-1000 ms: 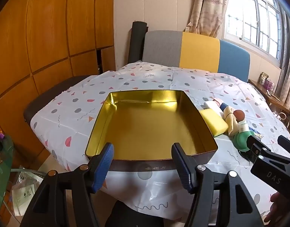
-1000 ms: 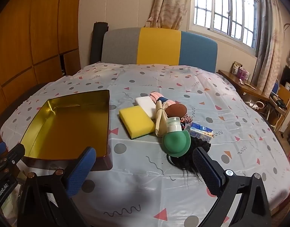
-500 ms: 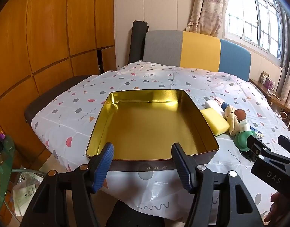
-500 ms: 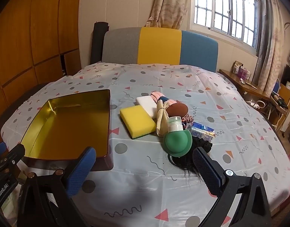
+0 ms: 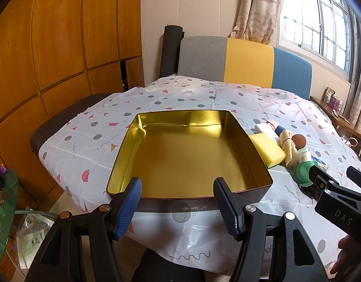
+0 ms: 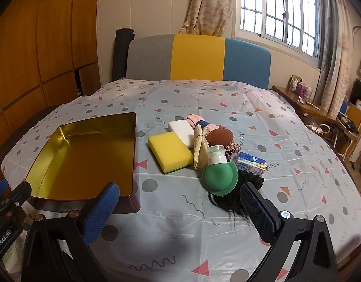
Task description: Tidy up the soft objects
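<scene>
Right wrist view showed the right gripper spread wide above the tablecloth, the yellow sponge at 12 o'clock beside the green puff. The left gripper gaped wide before the gold tin, holding nothing.

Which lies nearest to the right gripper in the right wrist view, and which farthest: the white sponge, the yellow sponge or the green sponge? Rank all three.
1. green sponge: nearest the right gripper, just ahead, toward its right finger.
2. yellow sponge: farther back, centre, beside the gold tin.
3. white sponge: farthest, behind the yellow sponge.
</scene>
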The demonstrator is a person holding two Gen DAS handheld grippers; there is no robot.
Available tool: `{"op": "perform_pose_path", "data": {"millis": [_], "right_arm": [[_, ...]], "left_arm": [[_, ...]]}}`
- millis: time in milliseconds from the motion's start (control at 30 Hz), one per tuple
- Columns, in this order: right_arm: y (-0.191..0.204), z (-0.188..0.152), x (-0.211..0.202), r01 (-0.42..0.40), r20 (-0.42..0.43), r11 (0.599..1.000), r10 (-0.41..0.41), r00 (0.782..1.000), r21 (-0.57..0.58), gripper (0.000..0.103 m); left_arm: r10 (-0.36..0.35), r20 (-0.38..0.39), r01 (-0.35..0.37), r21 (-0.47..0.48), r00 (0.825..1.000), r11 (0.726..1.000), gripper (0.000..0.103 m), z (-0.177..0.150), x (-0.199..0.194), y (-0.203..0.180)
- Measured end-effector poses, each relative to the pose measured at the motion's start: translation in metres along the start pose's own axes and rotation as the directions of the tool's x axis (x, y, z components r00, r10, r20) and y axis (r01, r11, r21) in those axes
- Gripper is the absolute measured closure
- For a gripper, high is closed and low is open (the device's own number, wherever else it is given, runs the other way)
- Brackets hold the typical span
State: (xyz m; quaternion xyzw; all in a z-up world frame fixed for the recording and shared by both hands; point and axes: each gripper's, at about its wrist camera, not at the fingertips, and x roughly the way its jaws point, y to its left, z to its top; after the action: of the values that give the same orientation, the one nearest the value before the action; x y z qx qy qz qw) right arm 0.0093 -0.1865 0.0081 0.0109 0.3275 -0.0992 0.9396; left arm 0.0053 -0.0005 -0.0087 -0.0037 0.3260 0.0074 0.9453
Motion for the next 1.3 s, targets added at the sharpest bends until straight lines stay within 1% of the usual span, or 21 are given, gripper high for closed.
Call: {"op": "perform_pose_path", "data": {"millis": [1300], "right_arm": [[-0.0077, -0.0034, 0.0012, -0.002, -0.003, 1.000, 0.002, 1.000, 0.011, 0.000]], "left_arm": [[-0.004, -0.017, 0.004, 0.007, 1.000, 1.000, 0.039, -0.0005, 0.0016, -0.0009]]}}
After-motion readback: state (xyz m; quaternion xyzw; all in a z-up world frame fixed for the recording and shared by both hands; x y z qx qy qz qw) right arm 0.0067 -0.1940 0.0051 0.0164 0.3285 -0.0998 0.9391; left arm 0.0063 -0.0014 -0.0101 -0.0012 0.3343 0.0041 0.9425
